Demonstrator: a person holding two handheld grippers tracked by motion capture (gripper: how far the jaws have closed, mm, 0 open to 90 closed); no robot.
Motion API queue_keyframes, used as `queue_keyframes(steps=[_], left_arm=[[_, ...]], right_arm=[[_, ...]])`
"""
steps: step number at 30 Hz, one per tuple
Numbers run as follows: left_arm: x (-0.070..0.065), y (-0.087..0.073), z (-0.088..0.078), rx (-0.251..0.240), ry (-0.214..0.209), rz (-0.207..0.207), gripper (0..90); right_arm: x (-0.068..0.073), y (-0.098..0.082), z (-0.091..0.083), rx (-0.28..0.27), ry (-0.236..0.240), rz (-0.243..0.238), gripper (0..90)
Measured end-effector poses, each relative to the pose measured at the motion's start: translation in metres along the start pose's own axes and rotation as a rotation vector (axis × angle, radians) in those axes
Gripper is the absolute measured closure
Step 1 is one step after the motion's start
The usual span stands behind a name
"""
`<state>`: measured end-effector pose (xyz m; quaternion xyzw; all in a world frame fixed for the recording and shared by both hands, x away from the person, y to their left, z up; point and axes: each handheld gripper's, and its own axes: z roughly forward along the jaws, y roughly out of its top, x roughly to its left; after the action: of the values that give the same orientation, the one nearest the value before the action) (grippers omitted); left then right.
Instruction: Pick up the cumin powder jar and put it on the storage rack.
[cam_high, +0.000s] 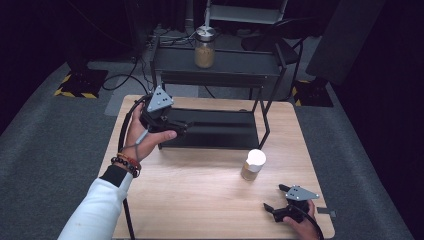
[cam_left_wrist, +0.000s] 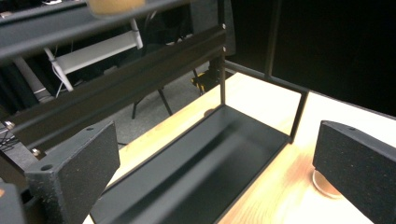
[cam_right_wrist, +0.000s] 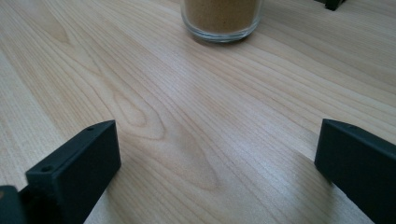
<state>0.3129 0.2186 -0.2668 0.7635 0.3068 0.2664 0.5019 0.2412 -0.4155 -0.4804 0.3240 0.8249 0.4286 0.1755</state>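
A black two-tier metal rack (cam_high: 267, 117) stands at the back of the wooden table (cam_high: 200, 190). On its top shelf is a glass jar (cam_high: 204, 47) of tan powder with a metal lid. A second jar (cam_high: 253, 165) with a white lid stands on the table in front of the rack's right end. My left gripper (cam_high: 181, 128) is open at the left end of the rack's lower tray (cam_left_wrist: 233, 140), looking along it. My right gripper (cam_high: 274, 197) rests open low over the table's front right, facing the white-lidded jar (cam_right_wrist: 220, 18) with nothing between its jaws.
The rack's thin uprights (cam_left_wrist: 299, 116) frame the lower tray. The white-lidded jar's base (cam_left_wrist: 327, 184) shows beside my left gripper's right jaw. Bare wood (cam_right_wrist: 187, 116) lies between my right gripper and the jar. Dark floor, cables and stands surround the table.
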Motion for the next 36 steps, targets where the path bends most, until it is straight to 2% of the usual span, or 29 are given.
queue_keyframes(steps=[2,4,5,6,8,9,10,11,13,15,17,18,20,21,22,24,27,36], left_arm=[[-0.002,-0.004,0.0,-0.002,0.003,0.001,0.0],[-0.002,-0.012,0.0,0.005,-0.014,-0.007,0.0],[-0.007,-0.02,-0.001,0.01,0.003,0.003,0.1],[-0.007,-0.02,-0.001,0.01,0.003,0.003,0.0],[-0.011,-0.035,-0.001,0.02,-0.009,-0.004,0.0],[-0.011,-0.035,-0.001,0.02,-0.009,-0.004,0.0],[-0.015,-0.042,0.0,0.038,-0.009,0.008,0.0],[-0.015,-0.042,0.0,0.038,-0.009,0.008,0.1],[-0.019,-0.053,0.001,0.04,-0.014,0.002,0.2],[-0.02,-0.066,0.002,0.046,-0.041,-0.004,0.2],[-0.023,-0.082,0.001,0.055,-0.042,-0.015,0.2],[-0.023,-0.082,0.001,0.055,-0.042,-0.015,0.1],[-0.024,-0.092,0.0,0.056,-0.047,-0.029,0.1],[-0.026,-0.1,-0.001,0.065,-0.051,-0.02,0.1],[-0.026,-0.1,-0.001,0.065,-0.051,-0.02,0.1],[-0.029,-0.112,-0.003,0.054,-0.055,-0.002,0.2],[-0.03,-0.127,-0.004,0.038,-0.072,-0.013,0.1],[-0.041,-0.166,-0.001,0.071,-0.09,-0.024,0.1]], right_arm=[[0.0,0.0,0.0,0.0,0.0,0.0,0.0],[0.0,0.0,0.0,0.0,0.0,0.0,0.0],[0.0,0.0,0.0,0.0,0.0,0.0,0.0],[0.0,0.0,0.0,0.0,0.0,0.0,0.0],[0.0,0.0,0.0,0.0,0.0,0.0,0.0],[0.0,0.0,0.0,0.0,0.0,0.0,0.0],[0.0,0.0,0.0,0.0,0.0,0.0,0.0],[0.0,0.0,0.0,0.0,0.0,0.0,0.0],[0.0,0.0,0.0,0.0,0.0,0.0,0.0],[0.0,0.0,0.0,0.0,0.0,0.0,0.0],[0.0,0.0,0.0,0.0,0.0,0.0,0.0],[0.0,0.0,0.0,0.0,0.0,0.0,0.0],[0.0,0.0,0.0,0.0,0.0,0.0,0.0],[0.0,0.0,0.0,0.0,0.0,0.0,0.0],[0.0,0.0,0.0,0.0,0.0,0.0,0.0],[0.0,0.0,0.0,0.0,0.0,0.0,0.0],[0.0,0.0,0.0,0.0,0.0,0.0,0.0],[0.0,0.0,0.0,0.0,-0.002,0.001,0.0]])
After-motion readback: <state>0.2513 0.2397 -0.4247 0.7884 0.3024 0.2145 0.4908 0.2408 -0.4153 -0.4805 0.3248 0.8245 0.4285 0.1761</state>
